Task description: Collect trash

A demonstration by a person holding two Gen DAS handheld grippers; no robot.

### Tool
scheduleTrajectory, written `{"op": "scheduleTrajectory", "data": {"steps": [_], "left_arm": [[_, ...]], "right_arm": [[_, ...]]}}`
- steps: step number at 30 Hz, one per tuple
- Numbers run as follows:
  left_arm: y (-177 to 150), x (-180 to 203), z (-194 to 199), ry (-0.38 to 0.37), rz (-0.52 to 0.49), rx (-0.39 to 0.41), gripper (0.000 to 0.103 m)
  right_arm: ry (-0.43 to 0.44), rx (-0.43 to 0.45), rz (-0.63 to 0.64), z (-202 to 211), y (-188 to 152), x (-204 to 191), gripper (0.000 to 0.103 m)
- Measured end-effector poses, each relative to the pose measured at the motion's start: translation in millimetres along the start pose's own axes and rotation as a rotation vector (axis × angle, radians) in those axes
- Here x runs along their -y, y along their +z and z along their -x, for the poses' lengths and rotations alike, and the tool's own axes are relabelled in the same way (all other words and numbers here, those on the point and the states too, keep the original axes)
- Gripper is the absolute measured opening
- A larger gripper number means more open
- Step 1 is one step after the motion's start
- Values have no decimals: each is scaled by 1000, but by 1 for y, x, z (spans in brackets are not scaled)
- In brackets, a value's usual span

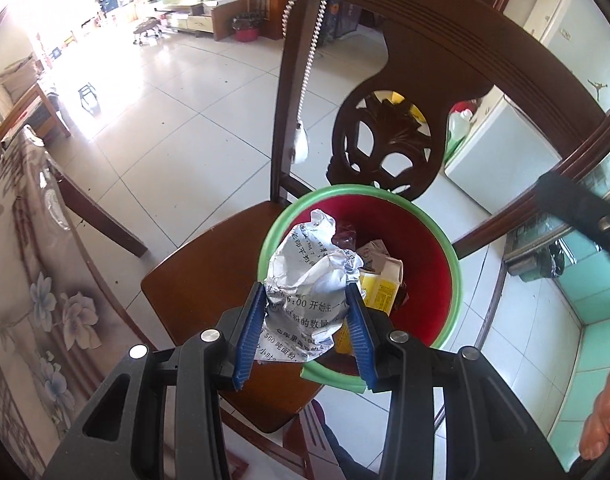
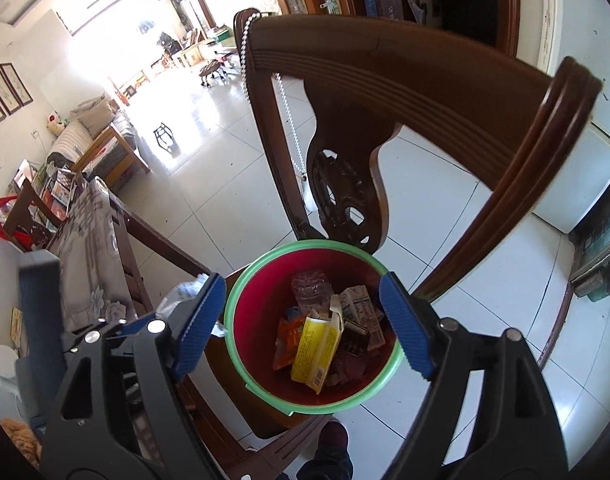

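A red bin with a green rim (image 1: 455, 280) (image 2: 241, 344) stands on a wooden chair seat (image 1: 201, 272). My left gripper (image 1: 307, 312) is shut on a crumpled sheet of printed paper (image 1: 309, 276), held over the bin's near rim. My right gripper (image 2: 305, 320) hangs open above the bin with nothing between its blue pads (image 2: 201, 320). Inside the bin lie a yellow carton (image 2: 315, 348) (image 1: 379, 292), a white carton (image 2: 361, 308), an orange wrapper (image 2: 287, 340) and a crushed clear bottle (image 2: 311, 284). The paper's edge (image 2: 181, 292) peeks out behind my right gripper's left finger.
The chair's carved back (image 1: 385, 148) (image 2: 341, 196) rises just behind the bin, with a beaded chain (image 1: 309, 60) hanging from it. A table with a floral cloth (image 1: 29, 280) (image 2: 89, 248) lies to the left. A hand (image 1: 605, 412) shows at the right edge. White tiled floor (image 1: 177, 112) surrounds the chair.
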State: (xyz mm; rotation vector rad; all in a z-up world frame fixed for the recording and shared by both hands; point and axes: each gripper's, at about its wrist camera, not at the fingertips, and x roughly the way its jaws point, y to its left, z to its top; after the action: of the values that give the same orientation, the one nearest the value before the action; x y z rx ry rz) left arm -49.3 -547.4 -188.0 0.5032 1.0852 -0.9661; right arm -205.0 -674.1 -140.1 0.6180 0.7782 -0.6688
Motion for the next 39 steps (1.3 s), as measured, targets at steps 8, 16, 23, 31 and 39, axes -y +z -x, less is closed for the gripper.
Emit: {"op": "scheduleTrajectory", "data": {"steps": [8, 16, 23, 31, 39], "left_arm": [[4, 17, -18, -17, -43, -47, 46], [1, 20, 0, -6, -59, 9, 66], [-13, -4, 28, -1, -14, 47, 71], [-47, -73, 78, 15, 82, 117, 72], [-101, -161, 158, 133, 179, 273, 73]], "right_arm": [[-8, 55, 4, 25, 8, 0, 80], [-24, 68, 0, 34, 3, -2, 81], [-2, 79, 22, 40, -3, -27, 81], [30, 94, 74, 48, -22, -91, 83], [78, 119, 180, 68, -49, -187, 86]]}}
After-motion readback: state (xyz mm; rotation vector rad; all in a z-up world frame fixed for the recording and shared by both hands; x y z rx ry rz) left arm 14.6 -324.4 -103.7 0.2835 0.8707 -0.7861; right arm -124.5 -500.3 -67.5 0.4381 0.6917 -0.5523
